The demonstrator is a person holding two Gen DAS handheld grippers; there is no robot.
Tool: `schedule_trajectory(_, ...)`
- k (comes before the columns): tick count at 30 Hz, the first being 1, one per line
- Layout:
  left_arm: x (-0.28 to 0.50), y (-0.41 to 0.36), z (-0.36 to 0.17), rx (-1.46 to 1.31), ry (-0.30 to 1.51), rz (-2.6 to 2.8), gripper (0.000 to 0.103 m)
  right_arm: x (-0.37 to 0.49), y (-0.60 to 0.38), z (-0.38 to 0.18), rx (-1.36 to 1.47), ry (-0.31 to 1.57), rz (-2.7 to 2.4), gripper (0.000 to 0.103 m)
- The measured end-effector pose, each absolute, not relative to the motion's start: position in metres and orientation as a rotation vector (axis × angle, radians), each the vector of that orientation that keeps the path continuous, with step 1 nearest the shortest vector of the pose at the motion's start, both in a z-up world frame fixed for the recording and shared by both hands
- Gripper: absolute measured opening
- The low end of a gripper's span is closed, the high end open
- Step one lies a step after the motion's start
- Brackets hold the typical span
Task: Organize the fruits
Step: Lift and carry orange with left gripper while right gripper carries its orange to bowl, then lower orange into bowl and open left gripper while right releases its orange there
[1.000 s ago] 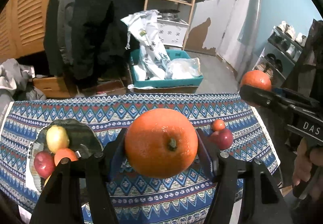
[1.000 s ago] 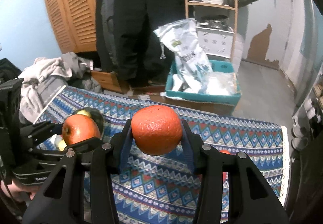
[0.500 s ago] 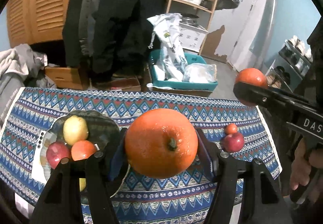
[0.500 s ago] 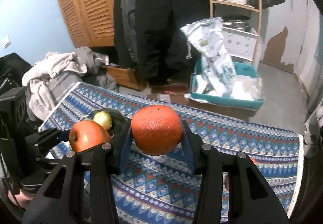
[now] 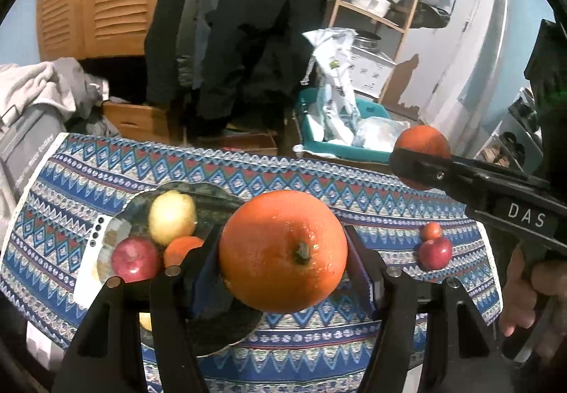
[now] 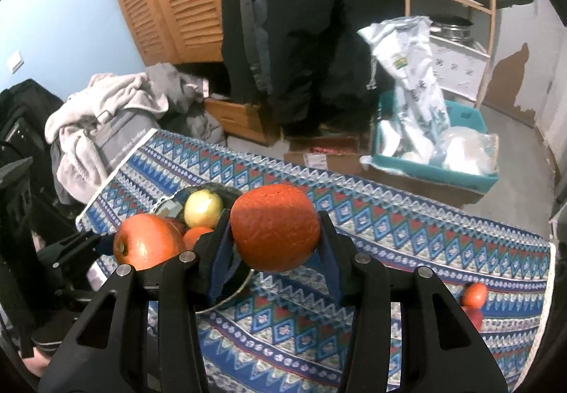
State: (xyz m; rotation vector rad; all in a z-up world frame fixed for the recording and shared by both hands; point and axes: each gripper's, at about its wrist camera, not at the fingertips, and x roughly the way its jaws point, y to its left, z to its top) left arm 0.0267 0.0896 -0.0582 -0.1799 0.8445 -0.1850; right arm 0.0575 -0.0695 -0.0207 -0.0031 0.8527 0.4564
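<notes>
Since both oranges belong in the dark bowl (image 5: pixel 212 191) with the other fruit, I have the left gripper (image 5: pixel 283 251) clenched on the large orange (image 5: pixel 283 251) above it, the right gripper (image 6: pixel 274 233) clamping the redder orange (image 6: pixel 274 233) nearby.

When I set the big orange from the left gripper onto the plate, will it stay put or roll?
The large round orange looks smooth and glossy, so it will probably roll. The dark shallow plate already holds a yellow apple and a red apple; resting against them may stop it.
</notes>
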Motion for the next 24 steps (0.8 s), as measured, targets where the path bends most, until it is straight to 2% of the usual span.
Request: schedule_trajectory(24, 0.046, 0.127, -0.153, -0.222, 1.049, -0.070, 0.066, 0.097, 0.012, -0.112, -0.042, 1.077, 0.546, 0.045)
